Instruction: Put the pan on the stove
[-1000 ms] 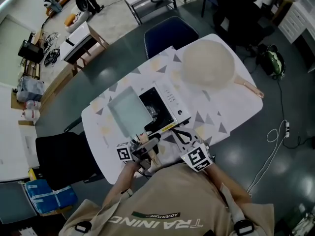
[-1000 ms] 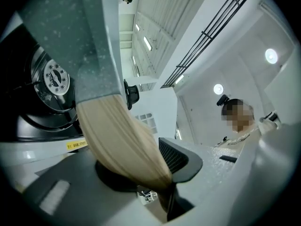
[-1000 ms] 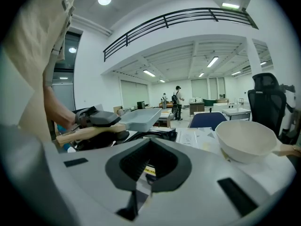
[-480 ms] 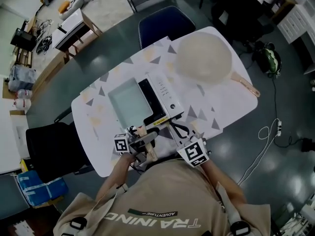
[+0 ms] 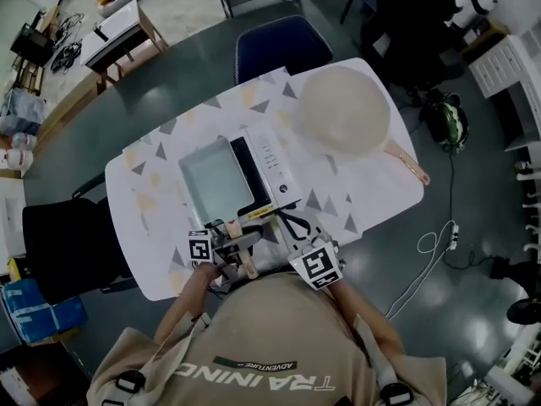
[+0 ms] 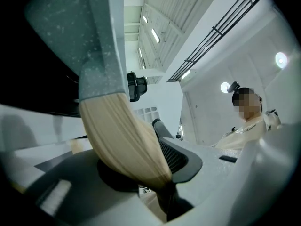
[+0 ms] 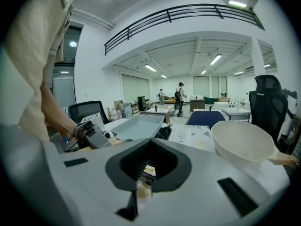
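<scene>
A cream pan (image 5: 342, 108) with a pale wooden handle (image 5: 407, 164) lies at the far right of the table; it also shows in the right gripper view (image 7: 242, 142). The white portable stove (image 5: 269, 169) sits mid-table with a grey tray (image 5: 215, 178) over its left part. Both grippers hover at the near table edge, well short of the pan. My left gripper (image 5: 237, 245) looks shut and empty; its own view (image 6: 164, 187) points up at the ceiling, with a beige strip across it. My right gripper (image 5: 293, 225) (image 7: 138, 192) is shut and empty.
The white cloth with triangle prints covers the table (image 5: 372, 201). A blue chair (image 5: 279, 47) stands at the far side and a black chair (image 5: 63, 248) at the left. A dark bag (image 5: 444, 121) and a cable (image 5: 431, 248) lie on the floor to the right.
The head view has drifted, so the table sits lower left in the picture. Both grippers stay at the near edge. The pan and stove have not moved.
</scene>
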{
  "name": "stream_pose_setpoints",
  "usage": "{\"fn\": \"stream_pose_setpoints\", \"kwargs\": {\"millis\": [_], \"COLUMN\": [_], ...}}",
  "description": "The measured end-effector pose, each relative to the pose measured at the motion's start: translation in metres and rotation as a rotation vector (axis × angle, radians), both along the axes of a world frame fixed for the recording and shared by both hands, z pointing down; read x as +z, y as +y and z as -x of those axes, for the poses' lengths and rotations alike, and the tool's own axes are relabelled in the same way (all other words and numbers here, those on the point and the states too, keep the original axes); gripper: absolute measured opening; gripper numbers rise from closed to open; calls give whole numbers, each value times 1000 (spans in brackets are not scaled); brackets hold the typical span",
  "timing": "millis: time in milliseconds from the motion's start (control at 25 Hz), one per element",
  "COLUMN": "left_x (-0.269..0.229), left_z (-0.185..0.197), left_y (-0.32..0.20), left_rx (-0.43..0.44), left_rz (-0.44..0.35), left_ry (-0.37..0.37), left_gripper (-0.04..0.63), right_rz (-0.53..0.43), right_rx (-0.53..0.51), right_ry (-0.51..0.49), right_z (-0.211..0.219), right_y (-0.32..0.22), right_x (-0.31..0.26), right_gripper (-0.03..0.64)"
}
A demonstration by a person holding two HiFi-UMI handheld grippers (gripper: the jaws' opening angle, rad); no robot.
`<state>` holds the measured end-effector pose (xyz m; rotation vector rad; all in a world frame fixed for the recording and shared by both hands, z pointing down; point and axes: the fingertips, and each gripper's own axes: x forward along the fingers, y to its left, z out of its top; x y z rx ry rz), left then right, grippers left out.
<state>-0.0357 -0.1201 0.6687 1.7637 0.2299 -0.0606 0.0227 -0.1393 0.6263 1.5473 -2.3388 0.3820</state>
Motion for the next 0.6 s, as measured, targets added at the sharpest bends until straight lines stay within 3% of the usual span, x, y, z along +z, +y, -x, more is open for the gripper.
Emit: {"fn": "stream_pose_setpoints", "kwargs": {"millis": [120,280,600], "left_x": [3,10,3], "left_z": [2,3,-4], "left_y": [2,-2,3], "left_rx": [6,36,17], "left_rz": [8,-1,190], "left_ry": [-1,-59,-72], "left_gripper": [127,127,129], "right_rz": [-2,-24,-68], "right_rx": [-10,-10,-32], "right_ry": [-16,-33,-30], "right_z": [2,8,16], "right_y": [-1,-5,-9], "right_x": [-1,-10,-35], "right_gripper": [-5,-5,-5]}}
